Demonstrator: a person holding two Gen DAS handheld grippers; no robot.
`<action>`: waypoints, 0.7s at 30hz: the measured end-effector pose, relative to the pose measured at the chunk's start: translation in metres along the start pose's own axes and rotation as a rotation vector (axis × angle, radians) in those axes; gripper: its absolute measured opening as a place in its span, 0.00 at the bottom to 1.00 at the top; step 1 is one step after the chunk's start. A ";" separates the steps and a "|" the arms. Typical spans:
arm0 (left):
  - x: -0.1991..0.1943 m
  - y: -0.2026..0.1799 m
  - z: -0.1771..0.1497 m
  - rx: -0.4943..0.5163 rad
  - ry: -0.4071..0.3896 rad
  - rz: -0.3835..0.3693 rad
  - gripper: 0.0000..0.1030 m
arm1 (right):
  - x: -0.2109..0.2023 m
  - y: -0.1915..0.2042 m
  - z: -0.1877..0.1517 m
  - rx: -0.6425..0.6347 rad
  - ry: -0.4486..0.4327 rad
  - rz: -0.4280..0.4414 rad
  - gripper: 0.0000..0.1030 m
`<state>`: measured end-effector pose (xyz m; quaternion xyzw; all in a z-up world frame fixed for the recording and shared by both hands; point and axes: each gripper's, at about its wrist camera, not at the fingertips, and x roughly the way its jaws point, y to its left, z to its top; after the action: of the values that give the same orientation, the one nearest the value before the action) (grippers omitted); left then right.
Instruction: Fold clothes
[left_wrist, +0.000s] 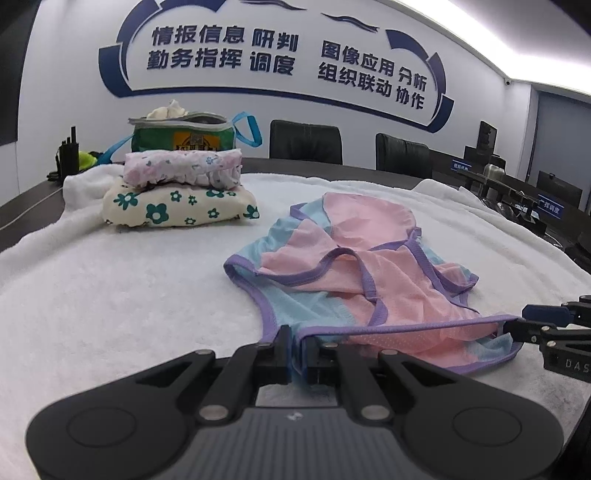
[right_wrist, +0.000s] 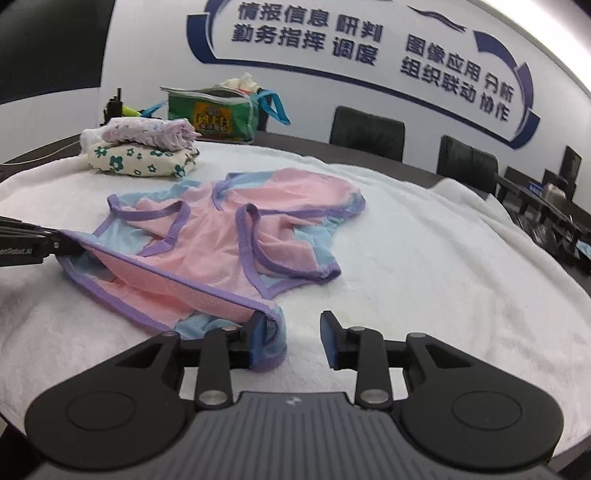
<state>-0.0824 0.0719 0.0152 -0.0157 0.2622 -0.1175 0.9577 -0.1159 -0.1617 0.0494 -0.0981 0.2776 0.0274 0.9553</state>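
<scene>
left gripper (left_wrist: 297, 350) jaws closed tight on the purple hem of the pink and blue garment (left_wrist: 354, 266), pinching its near-left corner just above the white towel (left_wrist: 110, 295). right gripper (right_wrist: 291, 341) jaws stand apart, not pressing anything; the garment's other near corner drapes against the left finger's blue pad (right_wrist: 255, 347), right pad (right_wrist: 328, 341) bare over the towel. between the two grippers the hem runs as a taut purple band. rest of garment lies crumpled and half spread in the middle of the towel, pink panels up, blue sides, purple-edged openings showing. toward the towel's far-left corner sits a stack: pink floral folded piece (left_wrist: 183, 166) on top of cream piece with green flowers (left_wrist: 177, 206). behind it, past the towel's far edge, a green bag (left_wrist: 184, 134) with blue straps, open, white cloth poking out. dark chairs (left_wrist: 304, 142) along the far table edge, wall with blue lettering behind.
</scene>
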 end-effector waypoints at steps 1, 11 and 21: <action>0.000 0.000 0.000 -0.001 -0.002 0.001 0.03 | 0.000 0.002 -0.001 -0.003 0.005 -0.005 0.30; -0.003 0.014 0.003 -0.095 -0.019 -0.007 0.02 | -0.004 0.009 -0.006 -0.048 0.015 -0.035 0.38; -0.004 0.006 0.000 -0.031 -0.012 -0.039 0.02 | -0.031 0.022 0.011 -0.075 -0.152 -0.083 0.06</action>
<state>-0.0844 0.0784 0.0171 -0.0362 0.2578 -0.1320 0.9565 -0.1379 -0.1379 0.0715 -0.1431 0.1987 0.0058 0.9696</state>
